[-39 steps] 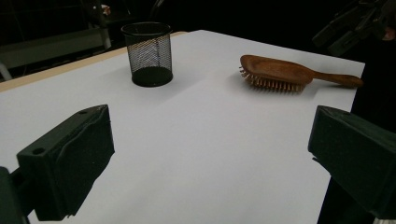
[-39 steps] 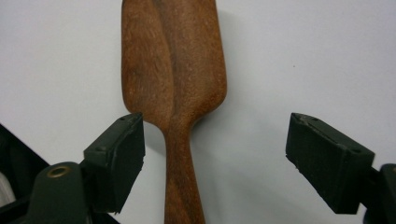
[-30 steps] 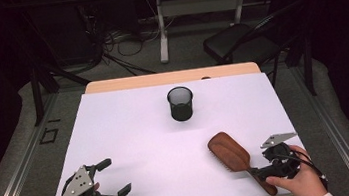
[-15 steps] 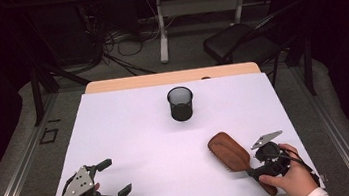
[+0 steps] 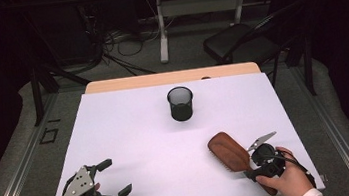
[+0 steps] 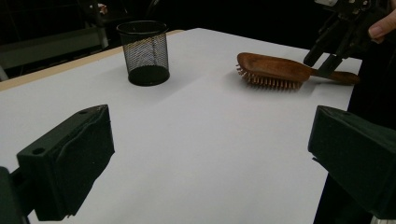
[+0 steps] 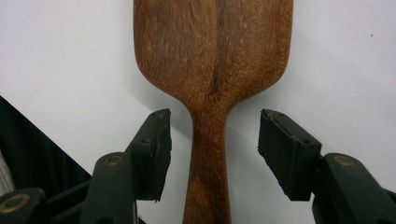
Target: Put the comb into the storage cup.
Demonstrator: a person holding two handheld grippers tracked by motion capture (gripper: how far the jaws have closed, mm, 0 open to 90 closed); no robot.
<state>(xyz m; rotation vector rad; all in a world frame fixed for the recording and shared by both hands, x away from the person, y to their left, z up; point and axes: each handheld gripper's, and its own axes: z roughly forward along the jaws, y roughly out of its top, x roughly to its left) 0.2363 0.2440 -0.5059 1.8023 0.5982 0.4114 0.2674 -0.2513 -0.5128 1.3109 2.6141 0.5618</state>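
Observation:
A brown wooden hairbrush [image 5: 227, 151] lies bristles down on the white table near its front right, with the handle pointing at the front edge. My right gripper [image 5: 250, 169] straddles that handle [image 7: 208, 186]. Its jaws have just been closing, but a gap remains on each side of the handle, so it is open [image 7: 214, 135]. The left gripper view shows the brush [image 6: 271, 67] with the right gripper [image 6: 321, 63] above its handle. My left gripper [image 5: 116, 175] rests at the front left, open wide and holding nothing [image 6: 210, 154]. A black mesh cup [image 5: 180, 103] stands upright at the table's middle back [image 6: 144, 51].
The white sheet [image 5: 136, 133] covers the table, and a wooden strip [image 5: 170, 78] shows along its far edge. Beyond the table are a dark chair [image 5: 243, 41], a desk leg [image 5: 161, 34] and floor cables [image 5: 106, 51]. The brush handle's end lies close to the front edge.
My right gripper has shifted slightly left toward the brush handle, and its jaws have narrowed around it. The left gripper, brush and cup have stayed put.

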